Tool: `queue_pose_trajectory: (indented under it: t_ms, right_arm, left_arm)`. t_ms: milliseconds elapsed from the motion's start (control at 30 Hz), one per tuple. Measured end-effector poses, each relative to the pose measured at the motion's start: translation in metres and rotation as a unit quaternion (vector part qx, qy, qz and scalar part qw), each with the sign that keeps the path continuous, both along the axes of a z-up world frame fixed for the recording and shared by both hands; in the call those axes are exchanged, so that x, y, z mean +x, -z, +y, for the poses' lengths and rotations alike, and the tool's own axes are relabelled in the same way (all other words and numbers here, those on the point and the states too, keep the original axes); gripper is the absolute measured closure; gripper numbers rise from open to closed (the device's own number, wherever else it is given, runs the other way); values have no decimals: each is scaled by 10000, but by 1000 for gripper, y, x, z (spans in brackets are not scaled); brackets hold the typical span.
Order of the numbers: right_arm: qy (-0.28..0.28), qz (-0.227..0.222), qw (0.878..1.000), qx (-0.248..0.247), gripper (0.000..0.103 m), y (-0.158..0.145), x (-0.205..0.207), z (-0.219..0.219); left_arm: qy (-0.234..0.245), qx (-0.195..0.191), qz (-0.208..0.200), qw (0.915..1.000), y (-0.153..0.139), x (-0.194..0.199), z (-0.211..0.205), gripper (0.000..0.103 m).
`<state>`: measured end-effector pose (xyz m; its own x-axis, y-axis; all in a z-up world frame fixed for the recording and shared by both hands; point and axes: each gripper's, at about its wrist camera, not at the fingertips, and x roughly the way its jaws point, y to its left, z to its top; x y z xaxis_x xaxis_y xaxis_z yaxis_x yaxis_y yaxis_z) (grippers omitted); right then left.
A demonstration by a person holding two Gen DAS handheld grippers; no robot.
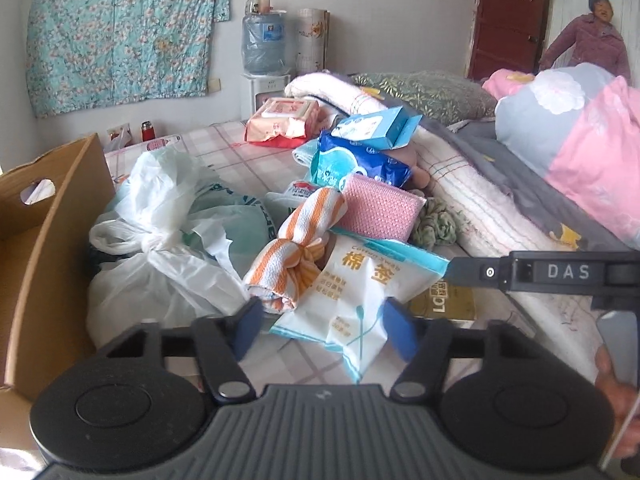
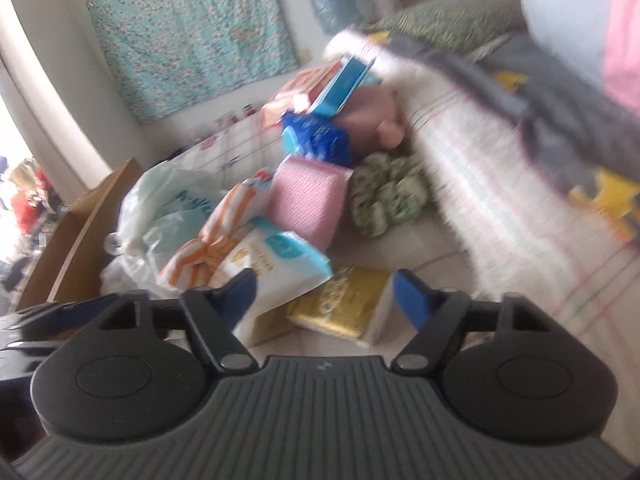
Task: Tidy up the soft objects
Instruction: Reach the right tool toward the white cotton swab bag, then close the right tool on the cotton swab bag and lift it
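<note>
A heap of soft goods lies on the bed. My left gripper (image 1: 326,326) is open, its blue pads either side of a white cotton-swab pack (image 1: 356,292). Beside it lie an orange-striped towel roll (image 1: 298,248), a pink sponge (image 1: 380,212), a blue tissue pack (image 1: 356,160) and a green scrunchie (image 1: 434,226). My right gripper (image 2: 326,300) is open and empty above a gold packet (image 2: 344,306); its view is blurred. The swab pack (image 2: 272,264), towel roll (image 2: 212,244), pink sponge (image 2: 308,200) and scrunchie (image 2: 386,196) show there too. The right gripper's finger (image 1: 472,272) reaches in from the right.
A cardboard box (image 1: 44,240) stands at the left, also in the right wrist view (image 2: 76,236). Tied white plastic bags (image 1: 160,240) lie next to it. A folded blanket (image 1: 480,200) and pink-grey quilt (image 1: 580,128) fill the right. A person (image 1: 592,36) stands by the door.
</note>
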<state>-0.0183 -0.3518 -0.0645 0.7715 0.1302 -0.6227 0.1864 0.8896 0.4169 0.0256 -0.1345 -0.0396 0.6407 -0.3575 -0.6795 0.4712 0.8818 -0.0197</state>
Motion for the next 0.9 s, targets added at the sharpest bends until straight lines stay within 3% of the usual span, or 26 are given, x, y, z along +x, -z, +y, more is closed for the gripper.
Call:
queue_pose_trajectory:
  t_ms: [100,233,400,533,833,900]
  right_arm:
    - [-189,77,9985,512,50,10,8,-2]
    - [-420,180,9944,956,59,22,22,1]
    - [-578,341,9897,1263,62,35,37,8]
    - [-586,410,9875,1401,71,45,46,11]
    - [-489,616,9843,1583,70,47,57,17]
    - [-438,648,9849,1544,78,50,58,21]
  left_arm:
    - [1,147,198,9997,9,12,-8,71]
    - [-76,273,390,9988,19,20,-12,82]
    - [-179,402,576,9974,33,27,-12,84]
    - [-234,422,754,9960,42,35,-10,84]
    - [-196,294,849,9958,45,39,-4,84]
    - [-194,254,881,9956,44,37,-1,84]
